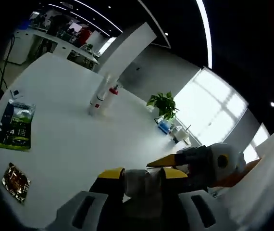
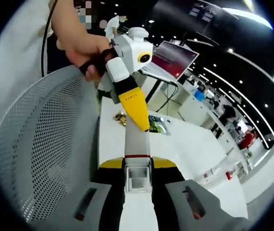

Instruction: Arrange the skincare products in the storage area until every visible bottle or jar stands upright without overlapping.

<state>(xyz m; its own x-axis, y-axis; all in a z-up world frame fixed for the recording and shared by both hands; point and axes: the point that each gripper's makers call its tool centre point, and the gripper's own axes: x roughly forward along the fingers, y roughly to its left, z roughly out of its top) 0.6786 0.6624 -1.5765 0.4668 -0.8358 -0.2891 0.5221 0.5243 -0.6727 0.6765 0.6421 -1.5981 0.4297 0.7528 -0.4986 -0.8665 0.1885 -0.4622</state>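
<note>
Both grippers, left gripper (image 1: 144,180) and right gripper (image 2: 138,175), pinch 1 white bottle (image 2: 137,144); broad bare table (image 1: 69,125) beyond.

Bottles far out on the bench, packets close to its near edge

In the left gripper view, two bottles (image 1: 98,100) stand together mid-bench (image 1: 69,139), well apart from a flat packet (image 1: 16,126) at the left edge and a smaller packet (image 1: 16,182) below it. A potted plant (image 1: 164,105) sits beyond, right of the bottles. The right claw (image 1: 175,168) reaches in from the right, just above the left claw (image 1: 142,185).
</note>
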